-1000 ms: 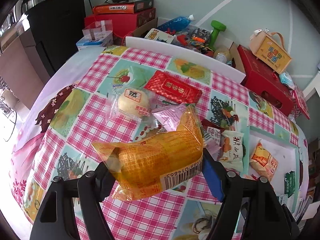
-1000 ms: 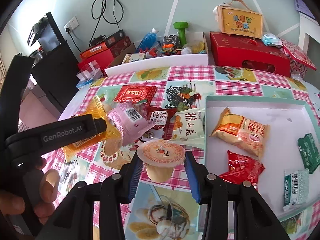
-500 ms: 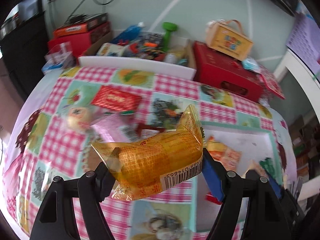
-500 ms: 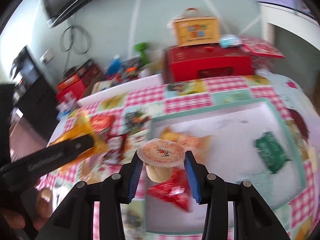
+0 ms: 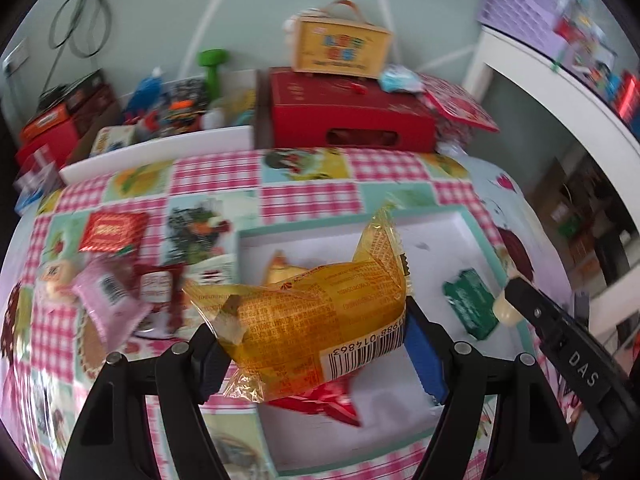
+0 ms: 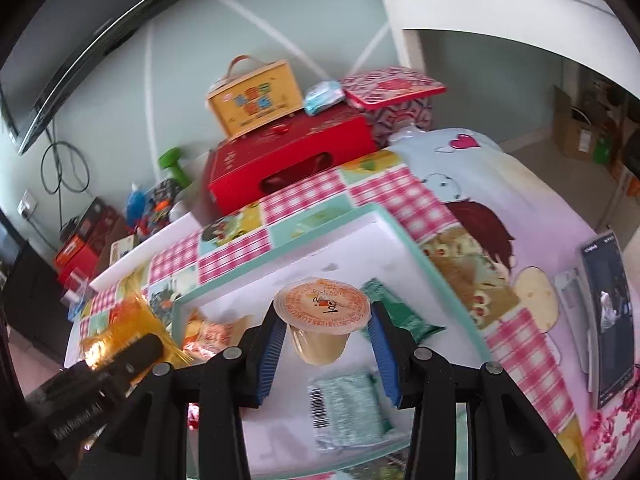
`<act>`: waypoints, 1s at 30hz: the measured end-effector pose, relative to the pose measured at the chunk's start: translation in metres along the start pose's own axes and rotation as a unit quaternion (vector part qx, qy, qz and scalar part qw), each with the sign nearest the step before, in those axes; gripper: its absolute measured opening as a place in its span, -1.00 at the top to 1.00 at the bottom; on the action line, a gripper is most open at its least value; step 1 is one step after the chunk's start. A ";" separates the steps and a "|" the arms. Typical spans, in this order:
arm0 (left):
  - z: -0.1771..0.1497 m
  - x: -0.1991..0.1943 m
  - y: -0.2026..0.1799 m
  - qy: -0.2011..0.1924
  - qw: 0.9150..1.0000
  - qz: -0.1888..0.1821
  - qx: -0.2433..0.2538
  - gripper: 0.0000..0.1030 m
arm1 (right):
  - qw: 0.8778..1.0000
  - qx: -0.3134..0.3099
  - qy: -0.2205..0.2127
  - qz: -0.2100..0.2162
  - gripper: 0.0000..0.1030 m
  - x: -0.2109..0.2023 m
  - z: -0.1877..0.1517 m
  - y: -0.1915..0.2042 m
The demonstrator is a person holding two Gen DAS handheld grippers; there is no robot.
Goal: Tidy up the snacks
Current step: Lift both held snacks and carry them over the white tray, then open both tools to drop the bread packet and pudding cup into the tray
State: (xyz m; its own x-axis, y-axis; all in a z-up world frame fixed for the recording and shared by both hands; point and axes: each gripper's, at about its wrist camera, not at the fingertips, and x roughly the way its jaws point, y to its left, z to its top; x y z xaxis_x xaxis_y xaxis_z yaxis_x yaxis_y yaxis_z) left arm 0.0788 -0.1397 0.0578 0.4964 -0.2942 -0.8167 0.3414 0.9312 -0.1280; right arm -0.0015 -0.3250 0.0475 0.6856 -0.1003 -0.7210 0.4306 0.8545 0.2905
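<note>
My left gripper (image 5: 308, 344) grasps a crinkled yellow barcoded snack packet (image 5: 316, 332) above the white teal-rimmed tray (image 6: 404, 240); my right gripper (image 6: 326, 344) clenches a foil-lidded pudding cup (image 6: 320, 320). Only the left view shows the pink packet (image 5: 108, 300).

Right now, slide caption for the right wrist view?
Right gripper holds a jelly cup above the white tray.

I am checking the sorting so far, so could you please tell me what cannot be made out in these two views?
- Left wrist view: the orange packet in the left hand-held gripper hides most of the red packet and another snack in the tray.
- Left wrist view: loose snacks on the tablecloth are motion-blurred.
- Right wrist view: the jelly cup in the right hand-held gripper covers the tray floor behind.
</note>
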 end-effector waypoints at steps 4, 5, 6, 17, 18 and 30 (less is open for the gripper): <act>-0.004 0.012 -0.020 0.007 1.000 -0.004 0.027 -0.51 | 1.000 0.008 0.005 -0.003 0.12 0.005 0.000 -0.010; -0.006 0.016 -0.024 0.012 0.999 -0.004 0.032 -0.51 | 1.000 0.009 0.007 -0.003 0.12 0.007 0.000 -0.011; -0.007 0.020 -0.027 0.017 0.999 -0.004 0.035 -0.51 | 1.000 0.011 0.011 -0.003 0.12 0.010 -0.001 -0.012; -0.014 0.038 -0.027 0.036 0.999 -0.001 0.037 -0.51 | 0.999 0.005 0.038 -0.002 0.12 0.029 -0.008 -0.009; -0.014 0.038 -0.027 0.036 0.999 -0.001 0.038 -0.51 | 0.999 0.004 0.039 -0.002 0.12 0.030 -0.009 -0.008; -0.016 0.045 -0.032 0.037 0.998 0.006 0.050 -0.56 | 0.999 0.001 0.052 -0.005 0.12 0.039 -0.012 -0.006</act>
State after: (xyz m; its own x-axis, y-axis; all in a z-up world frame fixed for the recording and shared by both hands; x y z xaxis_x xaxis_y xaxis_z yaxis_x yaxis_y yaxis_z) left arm 0.0773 -0.1792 0.0156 0.4422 -0.2629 -0.8575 0.4161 0.9071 -0.0635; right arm 0.0159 -0.3284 0.0101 0.6165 -0.0563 -0.7853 0.4394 0.8523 0.2839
